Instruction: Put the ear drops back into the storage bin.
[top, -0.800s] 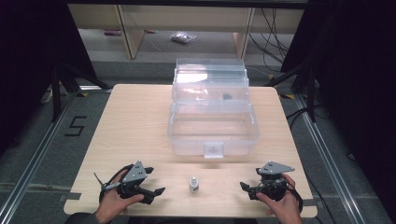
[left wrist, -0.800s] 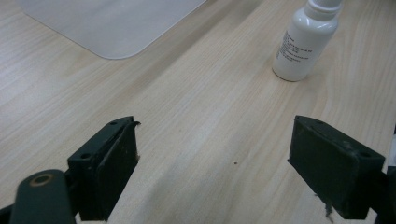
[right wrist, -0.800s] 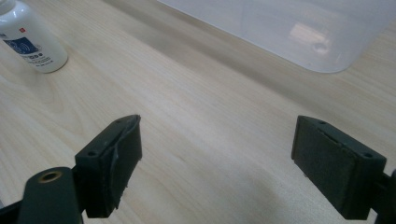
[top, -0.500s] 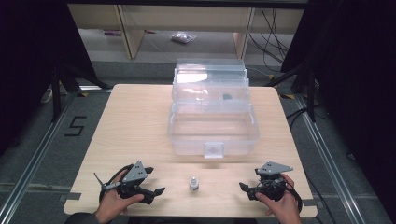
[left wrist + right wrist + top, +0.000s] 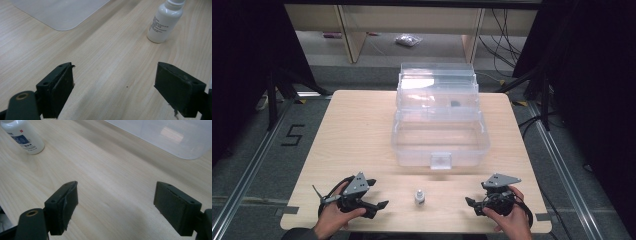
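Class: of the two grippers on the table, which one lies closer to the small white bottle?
The left gripper lies slightly closer to the small white bottle. The right gripper sits a little farther off on the bottle's other side. Both are open and empty.

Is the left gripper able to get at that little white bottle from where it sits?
Probably yes. The left gripper is open, and bare table lies between it and the upright white bottle, with nothing in the way.

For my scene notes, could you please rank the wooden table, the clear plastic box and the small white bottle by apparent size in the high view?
1. Wooden table, largest.
2. Clear plastic box, open on the table.
3. Small white bottle, by far the smallest.
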A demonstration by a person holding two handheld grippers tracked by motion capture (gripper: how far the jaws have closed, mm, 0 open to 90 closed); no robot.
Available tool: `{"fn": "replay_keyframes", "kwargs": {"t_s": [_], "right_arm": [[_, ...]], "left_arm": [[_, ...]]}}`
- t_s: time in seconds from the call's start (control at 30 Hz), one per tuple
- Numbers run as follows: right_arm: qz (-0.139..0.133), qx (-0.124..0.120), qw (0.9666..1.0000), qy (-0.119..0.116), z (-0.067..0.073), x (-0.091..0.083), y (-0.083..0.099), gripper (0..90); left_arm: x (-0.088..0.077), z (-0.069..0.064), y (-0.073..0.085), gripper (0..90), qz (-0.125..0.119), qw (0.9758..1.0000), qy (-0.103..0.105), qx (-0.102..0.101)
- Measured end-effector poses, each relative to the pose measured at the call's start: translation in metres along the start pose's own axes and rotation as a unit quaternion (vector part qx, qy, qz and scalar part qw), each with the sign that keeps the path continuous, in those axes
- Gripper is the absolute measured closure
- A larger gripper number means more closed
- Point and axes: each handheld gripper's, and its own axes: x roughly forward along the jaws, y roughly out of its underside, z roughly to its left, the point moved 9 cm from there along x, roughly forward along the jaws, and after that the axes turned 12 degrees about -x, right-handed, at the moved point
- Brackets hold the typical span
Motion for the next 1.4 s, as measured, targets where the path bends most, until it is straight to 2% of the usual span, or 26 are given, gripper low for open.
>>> {"fn": "replay_keyframes", "kwargs": {"t_s": [0.03, 0.07, 0.17, 0.23, 0.37, 0.4, 0.43, 0.5, 0.53, 0.63, 0.67, 0.7, 0.77, 0.83, 0.87, 0.97, 1.07, 1.13, 1.17, 1.23, 1.3, 1.37, 1.4], "right_arm": [[0.001, -0.001, 1.0000, 0.000, 0.001, 0.000, -0.001, 20.6], [0.003, 0.001, 1.0000, -0.003, 0.003, 0.000, -0.001, 20.7], [0.000, -0.018, 0.9998, -0.001, 0.003, 0.001, -0.003, 20.7], [0.004, -0.009, 0.9999, -0.008, 0.008, 0.002, -0.004, 20.8], [0.005, -0.030, 0.9995, -0.011, 0.012, 0.003, -0.009, 21.0], [0.009, -0.018, 0.9996, -0.018, 0.017, 0.004, -0.010, 21.7], [0.007, -0.038, 0.9991, -0.016, 0.016, 0.004, -0.012, 23.9], [0.007, -0.047, 0.9987, -0.019, 0.018, 0.004, -0.014, 25.2], [0.010, -0.046, 0.9986, -0.023, 0.020, 0.003, -0.015, 24.8], [0.007, -0.058, 0.9979, -0.028, 0.023, 0.004, -0.020, 24.5], [0.013, -0.054, 0.9978, -0.037, 0.026, 0.003, -0.020, 24.3], [0.008, -0.069, 0.9969, -0.036, 0.025, 0.005, -0.022, 24.2], [0.006, -0.072, 0.9965, -0.042, 0.030, 0.008, -0.026, 24.2], [0.016, -0.078, 0.9956, -0.049, 0.035, 0.009, -0.028, 24.1], [0.015, -0.090, 0.9946, -0.050, 0.036, 0.011, -0.030, 24.1], [0.017, -0.098, 0.9935, -0.055, 0.041, 0.014, -0.035, 23.7], [0.030, -0.114, 0.9908, -0.067, 0.049, 0.017, -0.041, 23.7], [0.028, -0.123, 0.9896, -0.069, 0.053, 0.020, -0.046, 23.7], [0.039, -0.129, 0.9880, -0.077, 0.058, 0.021, -0.050, 23.7], [0.038, -0.134, 0.9870, -0.080, 0.062, 0.024, -0.054, 23.7], [0.043, -0.132, 0.9875, -0.075, 0.063, 0.025, -0.055, 23.6], [0.048, -0.148, 0.9848, -0.078, 0.067, 0.030, -0.059, 23.9], [0.048, -0.148, 0.9848, -0.078, 0.067, 0.030, -0.059, 23.9]], "left_arm": [[0.000, -0.001, -0.001, 14.9, -0.003, 1.0000, 0.001, -0.004], [0.000, 0.000, 0.000, 14.9, 0.000, 1.0000, -0.001, 0.002], [0.000, 0.000, 0.000, 14.9, -0.002, 1.0000, -0.001, -0.001], [0.000, 0.001, 0.000, 14.9, 0.001, 1.0000, -0.001, 0.000], [0.001, -0.002, -0.001, 14.9, -0.006, 0.9999, 0.004, -0.010], [0.000, -0.001, 0.000, 14.9, -0.004, 1.0000, 0.002, -0.007], [0.000, 0.001, 0.000, 14.9, 0.000, 1.0000, -0.001, -0.001], [0.000, 0.000, 0.000, 14.9, -0.001, 1.0000, -0.001, -0.006], [-0.001, 0.001, 0.001, 14.9, 0.001, 1.0000, 0.000, 0.002], [0.000, 0.000, -0.001, 14.9, -0.006, 1.0000, 0.000, -0.007], [0.000, 0.000, 0.000, 14.9, -0.003, 1.0000, -0.002, -0.007], [0.000, 0.001, 0.000, 14.9, -0.003, 1.0000, -0.002, -0.004], [0.000, 0.001, -0.001, 14.9, -0.004, 1.0000, -0.002, -0.008], [-0.001, 0.002, -0.001, 14.9, -0.004, 1.0000, -0.005, -0.005], [-0.001, 0.002, -0.001, 14.9, -0.005, 1.0000, -0.004, -0.007], [-0.001, 0.001, 0.000, 14.9, -0.002, 1.0000, -0.001, -0.007], [-0.001, 0.001, 0.000, 14.9, -0.002, 1.0000, -0.001, -0.007], [-0.001, 0.001, 0.000, 14.9, -0.002, 1.0000, -0.001, -0.007], [-0.001, 0.001, 0.000, 14.9, -0.002, 1.0000, -0.001, -0.007], [-0.001, 0.001, -0.001, 14.9, -0.006, 0.9999, -0.002, -0.009], [0.000, 0.001, -0.001, 14.9, -0.007, 0.9999, -0.002, -0.009], [-0.001, 0.001, -0.001, 14.9, -0.003, 1.0000, 0.001, -0.009], [-0.001, 0.001, -0.001, 14.9, -0.003, 1.0000, 0.001, -0.009]]}}
